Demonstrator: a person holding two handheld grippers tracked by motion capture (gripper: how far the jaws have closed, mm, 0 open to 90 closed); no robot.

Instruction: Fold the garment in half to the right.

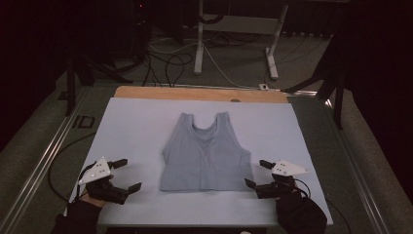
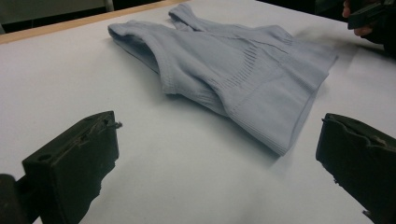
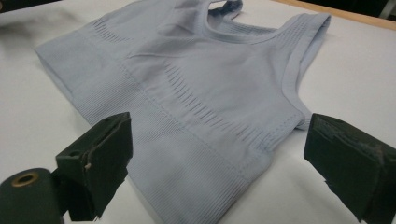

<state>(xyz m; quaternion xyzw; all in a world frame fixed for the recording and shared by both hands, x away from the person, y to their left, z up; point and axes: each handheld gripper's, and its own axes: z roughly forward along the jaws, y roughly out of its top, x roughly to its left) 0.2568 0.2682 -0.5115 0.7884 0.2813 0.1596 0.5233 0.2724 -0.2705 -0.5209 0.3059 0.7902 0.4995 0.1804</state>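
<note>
A pale blue sleeveless crop top (image 1: 206,155) lies flat in the middle of the white table cover (image 1: 136,126), straps toward the far edge. My left gripper (image 1: 125,173) rests open on the cover, a short way left of the top's hem corner (image 2: 280,148). My right gripper (image 1: 258,174) stands open right at the hem's right corner; in the right gripper view the ribbed hem band (image 3: 187,172) lies between its spread jaws. Neither gripper holds anything. The left gripper view shows the top (image 2: 243,70) ahead, and the other hand at the upper right.
The white cover lies on a wooden table whose bare strip (image 1: 199,93) shows at the far edge. Metal rails (image 1: 44,161) run along both sides. Behind the table are a white desk frame (image 1: 234,34) and cables on the floor.
</note>
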